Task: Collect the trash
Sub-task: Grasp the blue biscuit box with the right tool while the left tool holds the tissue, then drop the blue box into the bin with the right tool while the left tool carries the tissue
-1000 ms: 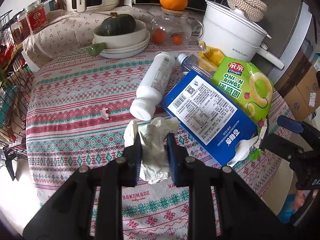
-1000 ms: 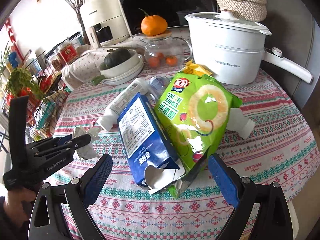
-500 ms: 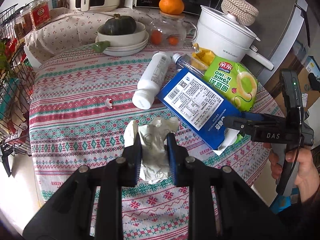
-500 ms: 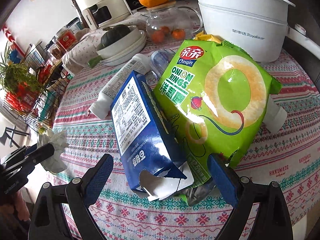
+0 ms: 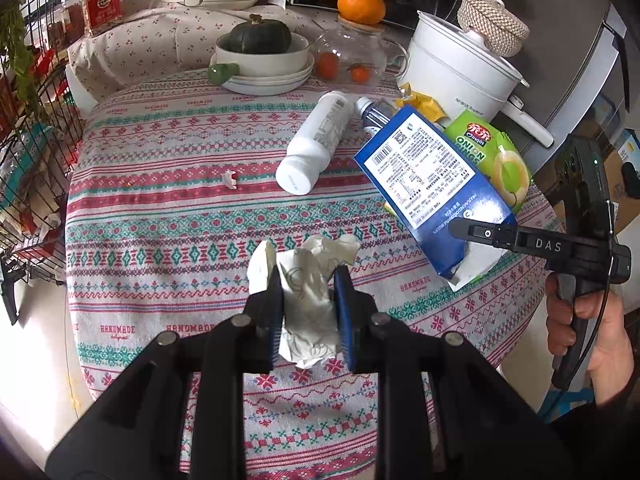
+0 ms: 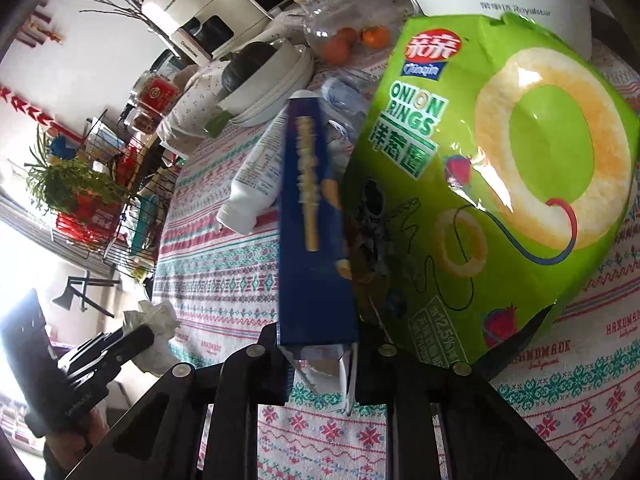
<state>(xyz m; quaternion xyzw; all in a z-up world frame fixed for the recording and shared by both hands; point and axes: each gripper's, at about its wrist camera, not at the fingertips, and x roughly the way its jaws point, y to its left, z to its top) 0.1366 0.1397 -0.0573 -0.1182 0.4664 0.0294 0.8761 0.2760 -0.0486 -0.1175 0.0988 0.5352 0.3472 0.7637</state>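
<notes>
Two grips now: right hand-held gripper (image 6: 318,364), wide a second ago, is closing on the blue carton (image 6: 316,240); left hand-held gripper (image 5: 308,312) stays clamped on crumpled tissue (image 5: 308,280).

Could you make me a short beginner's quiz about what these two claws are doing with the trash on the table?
1. True or false: the left claw grips a crumpled tissue.
2. What are the right claw's closing jaws clamping? A) the white bottle B) the blue carton C) the green onion-ring bag
3. Fill in: the bottle lies on its ____ on the tablecloth.

Key:
1. True. The tissue sits pinched between the pads.
2. B. The carton's torn end is between the jaws, with the bag lying beside it.
3. Side. Its base points toward the left wrist camera.
</notes>
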